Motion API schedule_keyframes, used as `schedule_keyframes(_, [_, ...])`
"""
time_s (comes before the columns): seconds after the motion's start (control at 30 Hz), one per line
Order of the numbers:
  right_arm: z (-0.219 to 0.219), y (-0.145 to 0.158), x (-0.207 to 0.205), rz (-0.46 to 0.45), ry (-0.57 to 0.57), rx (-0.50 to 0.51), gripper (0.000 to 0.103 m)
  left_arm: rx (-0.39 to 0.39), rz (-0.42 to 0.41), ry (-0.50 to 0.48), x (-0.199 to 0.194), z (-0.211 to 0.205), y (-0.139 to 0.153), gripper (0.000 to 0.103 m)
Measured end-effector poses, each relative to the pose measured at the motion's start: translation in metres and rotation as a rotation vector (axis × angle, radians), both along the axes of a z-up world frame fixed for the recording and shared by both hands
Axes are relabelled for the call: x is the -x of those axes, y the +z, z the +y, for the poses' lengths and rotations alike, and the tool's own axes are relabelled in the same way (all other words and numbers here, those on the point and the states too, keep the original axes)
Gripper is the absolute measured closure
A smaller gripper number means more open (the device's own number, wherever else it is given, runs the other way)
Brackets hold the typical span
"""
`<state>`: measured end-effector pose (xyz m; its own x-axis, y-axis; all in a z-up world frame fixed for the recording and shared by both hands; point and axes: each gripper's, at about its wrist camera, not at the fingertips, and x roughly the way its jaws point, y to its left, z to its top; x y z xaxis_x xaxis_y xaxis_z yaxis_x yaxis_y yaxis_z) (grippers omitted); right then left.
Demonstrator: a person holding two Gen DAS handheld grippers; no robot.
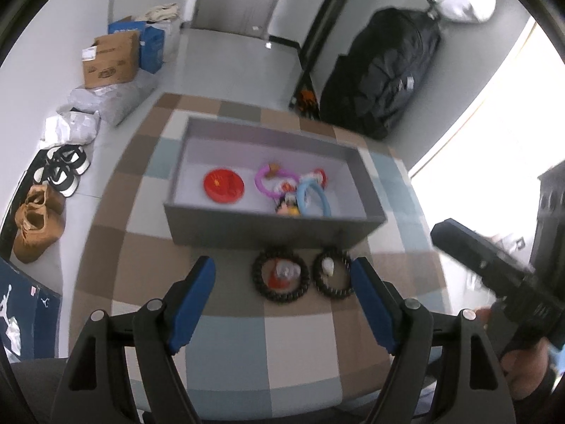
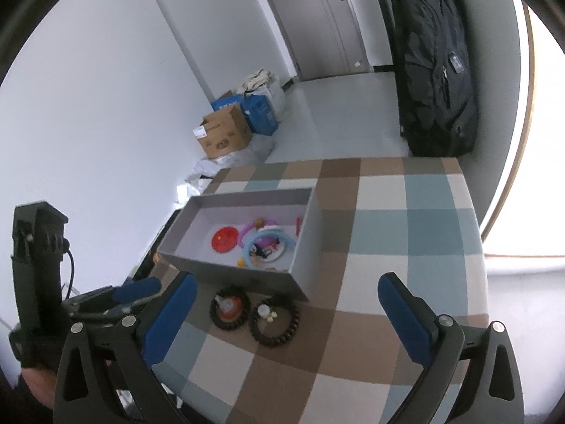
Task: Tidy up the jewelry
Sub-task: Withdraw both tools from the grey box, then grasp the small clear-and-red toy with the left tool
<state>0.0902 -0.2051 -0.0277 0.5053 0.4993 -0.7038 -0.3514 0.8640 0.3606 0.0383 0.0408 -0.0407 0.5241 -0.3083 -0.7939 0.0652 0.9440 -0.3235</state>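
Looking left to right across the checked tablecloth (image 1: 300, 346): far left on the floor sit brown shoes (image 1: 37, 226), black-and-white sandals (image 1: 65, 169), plastic bags and a cardboard box (image 1: 111, 58) by the wall.

Left gripper (image 1: 284, 304) hovers over the near edge of the table, blue pads (image 1: 192, 304) spread wide apart, nothing btwn them. Just ahead of it, near side of the tray, lie two black beaded bracelets side by side — left bracelet (image 1: 280, 279) w/ a red-and-white charm inside its loop, right bracelet (image 1: 333, 274) w/ a small white piece inside. They nearly touch each other and sit close to the tray's near wall.

Grey tray (image 1: 268, 229) holds a red disc (image 1: 223, 185) at left, then a purple ring (image 1: 273, 182), a blue ring (image 1: 312, 199) and a small figure piece — details blurry.

Right gripper (image 2: 287, 321) hangs over the table's near right part, pads also wide apart, holding nothing. Far right stands a black backpack (image 1: 381, 74) against the wall.
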Motion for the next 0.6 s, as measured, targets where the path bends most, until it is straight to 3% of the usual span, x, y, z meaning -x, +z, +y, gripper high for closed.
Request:
schedule_keyframes(0.13, [-0.003, -0.001, 0.003, 0.0, -0.004, 0.006, 0.0, -0.068, 0.012, -0.042, 0.0, -0.011, -0.01, 0.028])
schedule_keyframes(0.47, [-0.005, -0.003, 0.005, 0.012, -0.005, 0.015, 0.0, -0.144, -0.041, -0.052, 0.001, -0.018, -0.014, 0.029])
schedule_keyframes(0.6, [-0.007, -0.004, 0.005, 0.015, -0.006, 0.014, 0.0, -0.155, -0.021, -0.062, -0.005, -0.02, -0.023, 0.048])
